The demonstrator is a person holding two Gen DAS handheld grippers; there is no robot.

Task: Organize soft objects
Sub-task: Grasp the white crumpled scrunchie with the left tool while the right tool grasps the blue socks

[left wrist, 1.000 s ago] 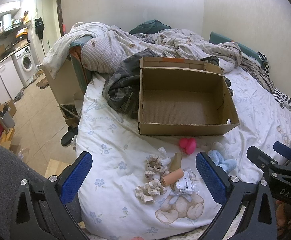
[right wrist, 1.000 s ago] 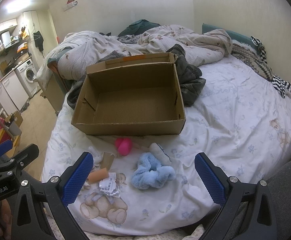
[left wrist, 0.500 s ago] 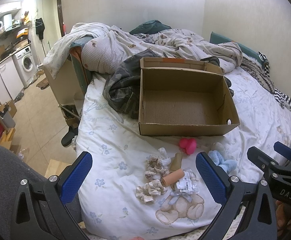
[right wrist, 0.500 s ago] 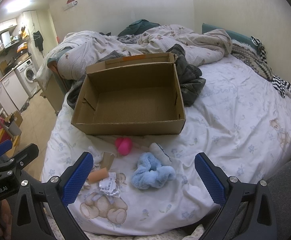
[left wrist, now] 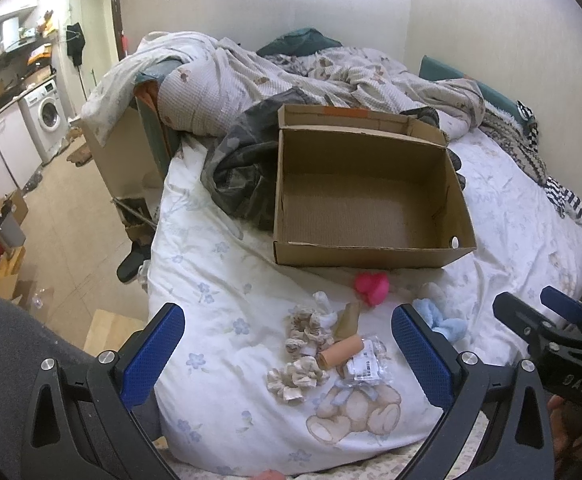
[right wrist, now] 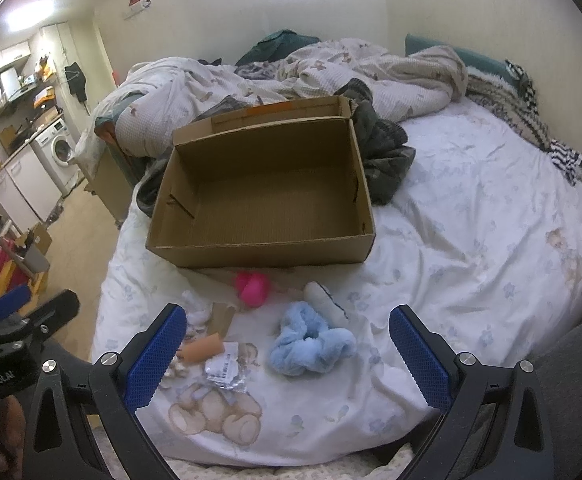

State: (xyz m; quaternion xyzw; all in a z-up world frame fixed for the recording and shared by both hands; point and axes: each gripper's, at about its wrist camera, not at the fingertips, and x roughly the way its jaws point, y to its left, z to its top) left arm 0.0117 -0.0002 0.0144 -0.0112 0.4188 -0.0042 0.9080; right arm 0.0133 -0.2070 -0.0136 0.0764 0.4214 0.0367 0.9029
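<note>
An empty cardboard box (left wrist: 367,240) (right wrist: 259,248) sits on the bed. In front of it lie a pink soft toy (left wrist: 372,287) (right wrist: 253,287), a fluffy blue scrunchie (right wrist: 309,344) (left wrist: 443,322), beige frilly scrunchies (left wrist: 301,376), a peach roll (left wrist: 341,354) (right wrist: 203,350), a small plastic packet (left wrist: 367,368) (right wrist: 225,372) and a white rolled sock (right wrist: 323,298). My left gripper (left wrist: 289,354) hangs open above the beige scrunchies, holding nothing. My right gripper (right wrist: 287,354) stands open around the blue scrunchie's near side, not touching it.
A crumpled duvet (left wrist: 275,76) and dark clothing (left wrist: 239,176) pile up behind and left of the box. The bed's left edge drops to a tiled floor (left wrist: 63,216) with a washing machine (left wrist: 47,118) beyond. A wall (right wrist: 491,40) runs along the right.
</note>
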